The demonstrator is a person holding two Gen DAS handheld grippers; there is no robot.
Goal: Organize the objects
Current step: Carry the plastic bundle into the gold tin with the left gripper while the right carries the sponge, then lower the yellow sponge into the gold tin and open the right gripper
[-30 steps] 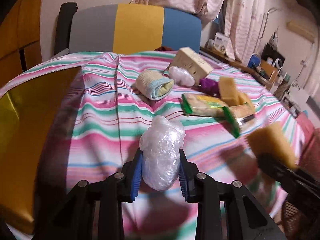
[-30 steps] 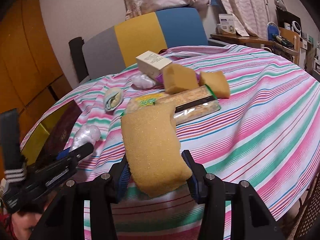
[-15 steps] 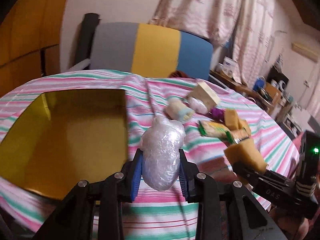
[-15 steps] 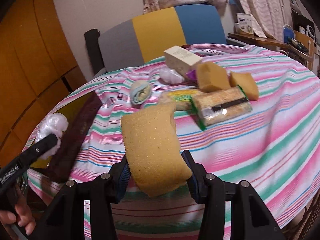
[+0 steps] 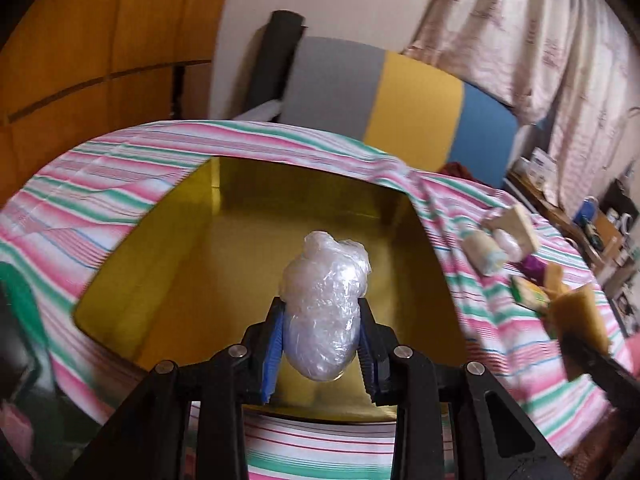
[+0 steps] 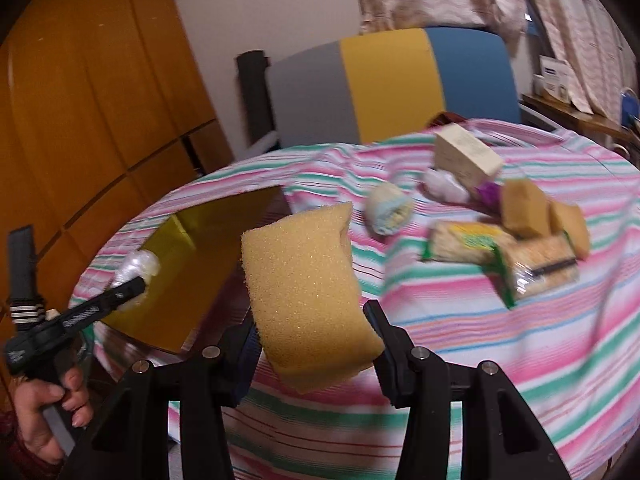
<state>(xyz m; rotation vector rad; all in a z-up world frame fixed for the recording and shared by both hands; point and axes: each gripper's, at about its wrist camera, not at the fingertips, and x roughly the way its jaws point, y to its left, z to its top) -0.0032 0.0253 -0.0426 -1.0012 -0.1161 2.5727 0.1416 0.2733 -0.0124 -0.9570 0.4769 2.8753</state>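
My left gripper (image 5: 320, 344) is shut on a crumpled clear plastic bundle (image 5: 324, 300) and holds it above the open yellow box (image 5: 192, 280) set on the striped table. In the right wrist view the left gripper (image 6: 132, 284) with the bundle (image 6: 138, 264) hangs over the box (image 6: 188, 280). My right gripper (image 6: 312, 336) is shut on a yellow sponge (image 6: 304, 292), held above the table to the right of the box. The sponge also shows in the left wrist view (image 5: 580, 316).
On the striped tablecloth (image 6: 520, 340) lie a rolled cloth (image 6: 390, 208), a cream carton (image 6: 466, 156), a white plastic bundle (image 6: 444, 188), a purple item (image 6: 490, 192), two sponges (image 6: 524, 208) and packaged sponges (image 6: 532, 268). A grey, yellow and blue chair (image 6: 392, 84) stands behind.
Both grippers have swung left toward the yellow box. The left gripper with the plastic bundle now hangs over the box's opening. The right gripper with the sponge has followed.
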